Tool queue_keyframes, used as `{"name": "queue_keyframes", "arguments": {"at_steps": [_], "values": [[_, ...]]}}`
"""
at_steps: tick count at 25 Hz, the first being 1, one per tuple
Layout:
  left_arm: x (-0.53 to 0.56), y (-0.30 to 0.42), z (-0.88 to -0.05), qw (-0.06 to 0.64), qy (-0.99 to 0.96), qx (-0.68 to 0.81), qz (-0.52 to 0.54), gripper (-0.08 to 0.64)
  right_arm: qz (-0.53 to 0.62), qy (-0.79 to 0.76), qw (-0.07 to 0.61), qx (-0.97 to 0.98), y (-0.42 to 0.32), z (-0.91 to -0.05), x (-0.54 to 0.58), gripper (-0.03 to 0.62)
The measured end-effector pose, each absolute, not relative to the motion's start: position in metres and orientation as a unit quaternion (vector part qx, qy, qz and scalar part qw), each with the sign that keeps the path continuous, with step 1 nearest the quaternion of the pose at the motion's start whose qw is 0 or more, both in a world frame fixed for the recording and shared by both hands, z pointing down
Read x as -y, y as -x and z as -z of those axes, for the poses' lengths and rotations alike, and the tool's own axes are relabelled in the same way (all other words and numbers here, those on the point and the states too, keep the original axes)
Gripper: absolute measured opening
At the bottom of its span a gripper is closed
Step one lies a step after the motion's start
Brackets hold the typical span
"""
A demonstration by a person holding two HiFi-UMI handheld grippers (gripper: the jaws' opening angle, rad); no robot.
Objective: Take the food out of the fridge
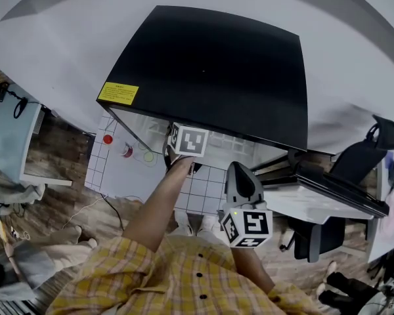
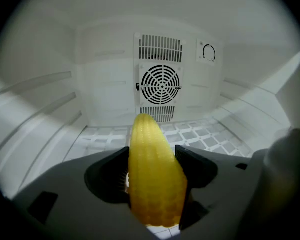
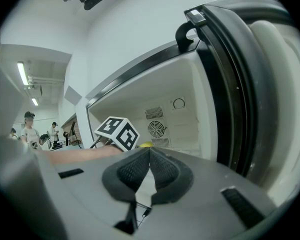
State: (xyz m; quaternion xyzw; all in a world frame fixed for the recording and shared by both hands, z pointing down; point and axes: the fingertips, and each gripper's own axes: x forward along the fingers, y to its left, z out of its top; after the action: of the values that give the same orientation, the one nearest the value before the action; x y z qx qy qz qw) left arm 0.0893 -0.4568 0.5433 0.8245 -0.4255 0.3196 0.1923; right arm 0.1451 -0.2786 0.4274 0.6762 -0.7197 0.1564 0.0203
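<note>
Corn [image 2: 155, 179] fills the near view, gripped across its thick lower half by the left claw [image 2: 151, 155], whose dark pads [image 2: 108, 178] press in on either side. It is inside the fridge [image 1: 217, 64], over a white lattice shelf [image 2: 210, 134], with its tapered tip aimed at the round fan grille [image 2: 161, 84]. It looks like a moulded cob, likely light and stiff. The bumpy kernel rows should give the pads purchase, though the glossy taper might slip if held nearer the tip. Smooth white plastic lines the walls [image 2: 40, 109]; the fridge top is matte black. The right claw [image 3: 149, 154] is clenched on nothing beside the open door [image 3: 250, 84].
</note>
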Motion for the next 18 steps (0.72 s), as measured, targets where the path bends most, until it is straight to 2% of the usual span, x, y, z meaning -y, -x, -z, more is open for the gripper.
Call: {"name": "queue_keyframes", "arguments": {"at_steps": [3, 18], "values": [[0.457, -0.087, -0.543, 0.19, -0.825, 0.425, -0.319, 0.266, -0.156, -0.676, 0.021, 0.72, -0.145, -0.427, 0.278, 0.006], [0.437, -0.075, -0.521, 0.174, -0.843, 0.428, -0.274, 0.258, -0.152, -0.674, 0.022, 0.722, -0.141, -0.422, 0.269, 0.006]]}}
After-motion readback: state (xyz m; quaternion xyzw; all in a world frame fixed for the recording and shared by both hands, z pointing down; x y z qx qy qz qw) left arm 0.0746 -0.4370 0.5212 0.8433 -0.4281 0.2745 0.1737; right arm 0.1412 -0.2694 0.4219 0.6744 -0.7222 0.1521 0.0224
